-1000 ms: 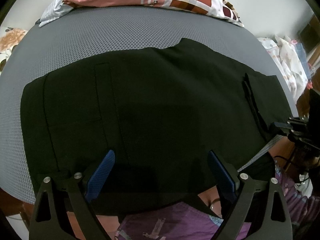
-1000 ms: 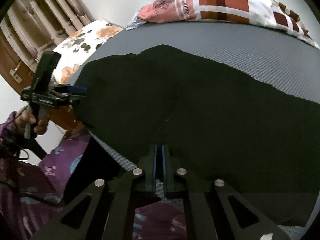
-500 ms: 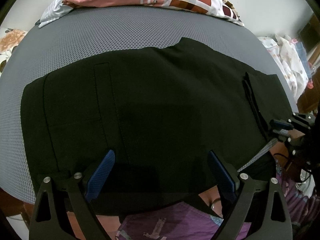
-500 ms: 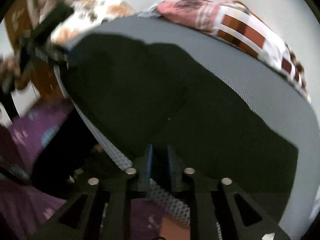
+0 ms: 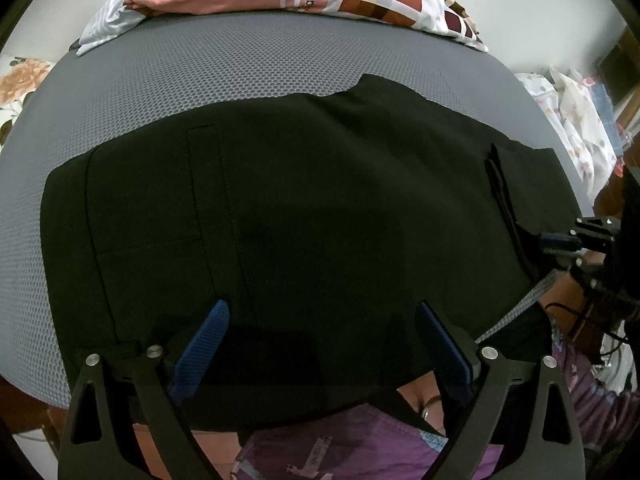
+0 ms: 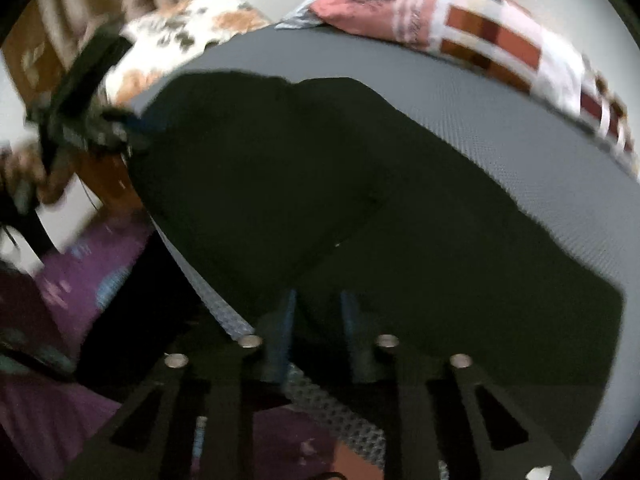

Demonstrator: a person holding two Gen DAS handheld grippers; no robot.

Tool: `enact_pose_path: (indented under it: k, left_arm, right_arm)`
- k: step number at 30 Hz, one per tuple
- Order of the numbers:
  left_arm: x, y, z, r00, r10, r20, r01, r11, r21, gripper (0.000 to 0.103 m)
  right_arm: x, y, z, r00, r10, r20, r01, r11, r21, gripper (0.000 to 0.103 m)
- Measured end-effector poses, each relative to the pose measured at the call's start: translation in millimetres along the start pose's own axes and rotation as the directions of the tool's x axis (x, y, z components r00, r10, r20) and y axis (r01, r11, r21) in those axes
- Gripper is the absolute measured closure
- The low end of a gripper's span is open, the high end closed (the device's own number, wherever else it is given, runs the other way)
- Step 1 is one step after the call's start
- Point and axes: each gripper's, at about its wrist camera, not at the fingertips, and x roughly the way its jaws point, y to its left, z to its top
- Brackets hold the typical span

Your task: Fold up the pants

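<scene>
The left gripper (image 5: pixel 320 344) hangs wide open just above the near edge of one pair of black pants (image 5: pixel 304 216). The right gripper (image 6: pixel 318 320), a little apart, has just been closing over the pants' near edge. The pants lie flat on one grey mattress (image 5: pixel 240 68).

Black pants (image 5: pixel 304 216) lie spread flat across the grey mesh bed, near edge overhanging.

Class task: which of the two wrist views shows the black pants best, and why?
The left wrist view: the black pants lie sharp and nearly whole on the grey mattress, seams visible. The right wrist view is motion-blurred and shows only a dark, featureless shape.
</scene>
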Motion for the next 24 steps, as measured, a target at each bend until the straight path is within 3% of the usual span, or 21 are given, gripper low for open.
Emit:
enact_pose_path:
  k: [5,11,18,21,24]
  left_arm:
    - [0.0,-0.4,-0.1,1.0,0.001,0.0,-0.001,1.0,0.002,0.008]
    - [0.4,-2.5,-1.2,1.0,0.012,-0.003,-0.012,1.0,0.016,0.006]
    - [0.5,-3.3,-2.0,1.0,0.017,-0.004,-0.017,1.0,0.021,0.006]
    - [1.6,-3.5,-1.6,1.0,0.018,-0.004,-0.018,1.0,0.023,0.006]
    - [1.5,-3.6,-1.5,1.0,0.017,-0.004,-0.017,1.0,0.021,0.006]
  right_arm:
    - [-5.7,-18.8,-2.0,0.996,0.084,0.024,-0.086,0.987,0.133,0.094]
    - [-8.3,-23.4,-5.6,0.989,0.141,0.052,-0.148,0.97,0.191,0.094]
    - [-9.4,-11.8,-10.7,0.981,0.188,0.053,-0.194,0.963,0.186,0.098]
    - [-3.2,-2.2,-11.7,0.989,0.147,0.023,-0.149,0.979,0.136,0.1]
    - [1.0,-3.1,-10.2,0.981,0.192,-0.002,-0.189,0.97,0.154,0.098]
